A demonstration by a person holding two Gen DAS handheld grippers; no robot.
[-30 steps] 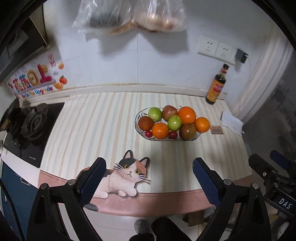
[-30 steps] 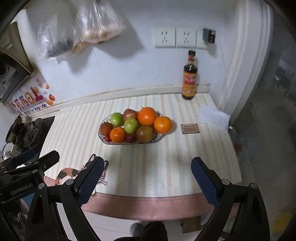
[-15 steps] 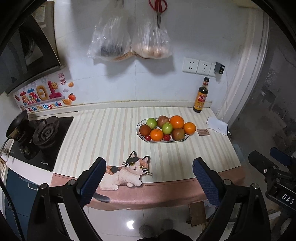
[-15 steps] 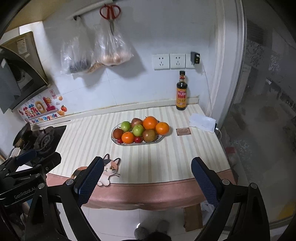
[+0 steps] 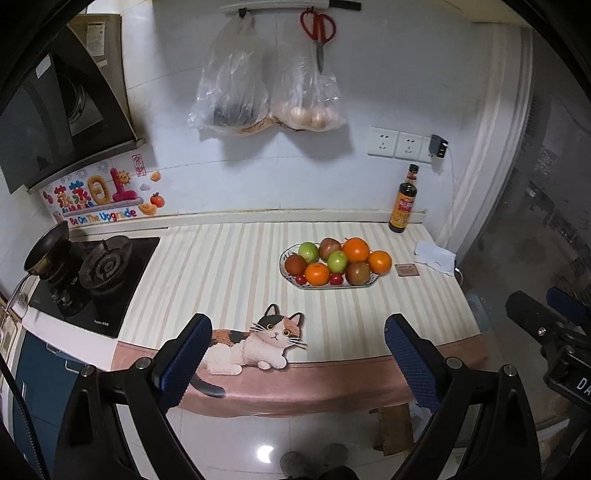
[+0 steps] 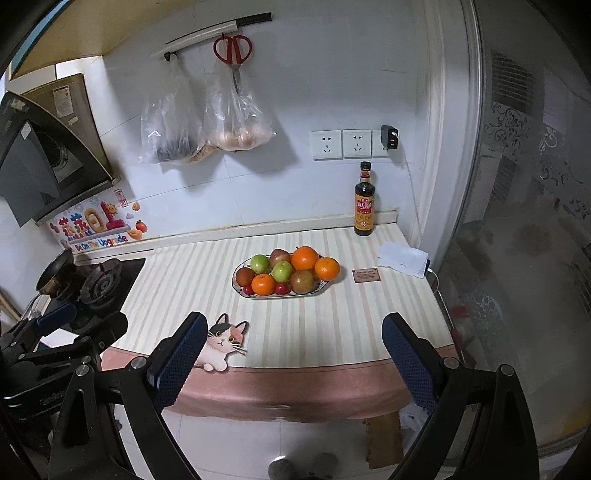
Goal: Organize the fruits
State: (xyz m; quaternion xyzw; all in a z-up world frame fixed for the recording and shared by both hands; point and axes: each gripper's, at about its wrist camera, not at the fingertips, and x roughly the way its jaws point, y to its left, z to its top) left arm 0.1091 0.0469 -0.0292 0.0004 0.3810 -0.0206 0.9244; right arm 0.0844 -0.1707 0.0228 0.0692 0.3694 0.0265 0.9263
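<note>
An oval plate stands on the striped counter, heaped with oranges, green apples, reddish-brown fruits and small red ones. My left gripper is open and empty, held back over the floor in front of the counter's edge. My right gripper is open and empty too, likewise short of the counter. Each gripper also shows at the edge of the other's view.
A cat-shaped mat hangs over the front edge. A dark sauce bottle, a small brown card and a white cloth are at the right. A gas hob with a pan is at the left. Bags and scissors hang on the wall.
Both grippers have pulled back and up from the counter, so the plate looks smaller and the floor shows below. Jaws stay open.
</note>
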